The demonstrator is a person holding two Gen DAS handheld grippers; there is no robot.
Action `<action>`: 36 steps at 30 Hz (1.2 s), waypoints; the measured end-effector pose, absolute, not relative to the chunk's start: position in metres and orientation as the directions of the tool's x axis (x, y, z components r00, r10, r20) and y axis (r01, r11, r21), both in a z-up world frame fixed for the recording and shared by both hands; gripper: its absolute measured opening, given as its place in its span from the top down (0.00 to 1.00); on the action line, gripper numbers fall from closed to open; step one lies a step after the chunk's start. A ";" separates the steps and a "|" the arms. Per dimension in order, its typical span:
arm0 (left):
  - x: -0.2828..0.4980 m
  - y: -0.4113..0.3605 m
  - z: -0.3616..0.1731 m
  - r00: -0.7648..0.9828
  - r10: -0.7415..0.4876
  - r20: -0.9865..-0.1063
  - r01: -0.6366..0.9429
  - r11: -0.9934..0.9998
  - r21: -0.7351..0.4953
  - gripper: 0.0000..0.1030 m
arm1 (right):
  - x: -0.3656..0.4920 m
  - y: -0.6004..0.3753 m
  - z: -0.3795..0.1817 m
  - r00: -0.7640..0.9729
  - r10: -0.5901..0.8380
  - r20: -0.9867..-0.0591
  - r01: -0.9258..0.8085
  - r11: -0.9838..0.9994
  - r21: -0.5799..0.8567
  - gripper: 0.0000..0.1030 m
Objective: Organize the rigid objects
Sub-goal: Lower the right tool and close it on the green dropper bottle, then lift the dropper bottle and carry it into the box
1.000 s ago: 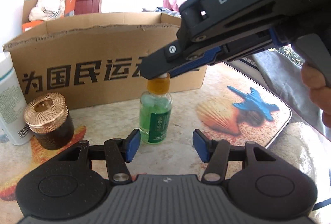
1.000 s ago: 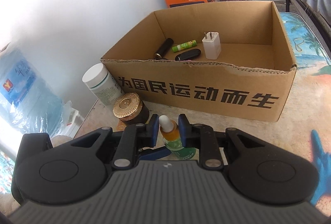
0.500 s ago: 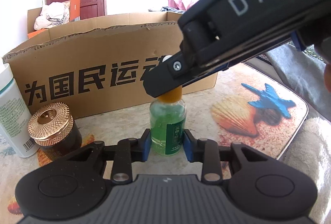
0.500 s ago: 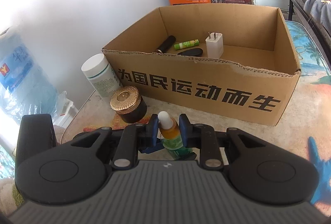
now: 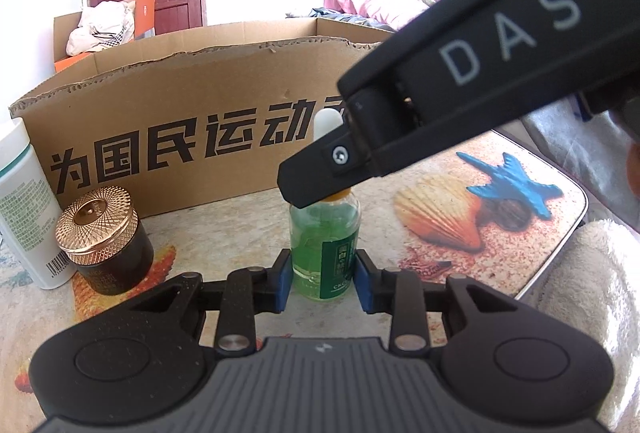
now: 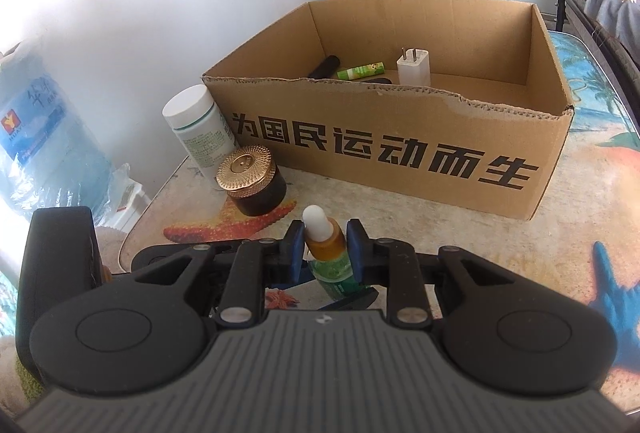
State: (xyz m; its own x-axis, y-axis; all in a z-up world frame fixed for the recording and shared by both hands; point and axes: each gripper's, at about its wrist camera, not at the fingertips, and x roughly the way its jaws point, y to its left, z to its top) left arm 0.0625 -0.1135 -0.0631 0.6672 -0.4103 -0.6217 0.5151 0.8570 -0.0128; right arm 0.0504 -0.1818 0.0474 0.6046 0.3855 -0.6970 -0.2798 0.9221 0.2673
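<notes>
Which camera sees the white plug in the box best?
The right wrist view: it looks down into the cardboard box, so the white plug stands in plain sight. In the left wrist view the box's front wall hides it completely.

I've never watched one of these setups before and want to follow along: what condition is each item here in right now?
Dropper bottle: upright, capped, gripped by both grippers.
Left gripper: shut on the bottle's body.
Right gripper: shut on the bottle's orange collar.
Cardboard box: open-topped, holding a few items.
Gold-lidded jar: upright, lid on.
White bottle: upright, capped.
Charger plug: standing in the box.
</notes>
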 end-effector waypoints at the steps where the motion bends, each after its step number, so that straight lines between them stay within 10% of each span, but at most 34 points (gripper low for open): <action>1: 0.063 -0.113 -0.063 0.666 -0.411 -0.622 0.516 0.857 -0.013 0.68 | 0.050 -0.182 0.047 0.605 0.386 -0.697 -0.280 0.922 0.267 0.79; 36: 0.069 -0.115 -0.023 0.695 -0.389 -0.605 0.489 0.872 0.001 0.68 | 0.053 -0.187 0.081 0.637 0.421 -0.645 -0.297 0.907 0.299 0.80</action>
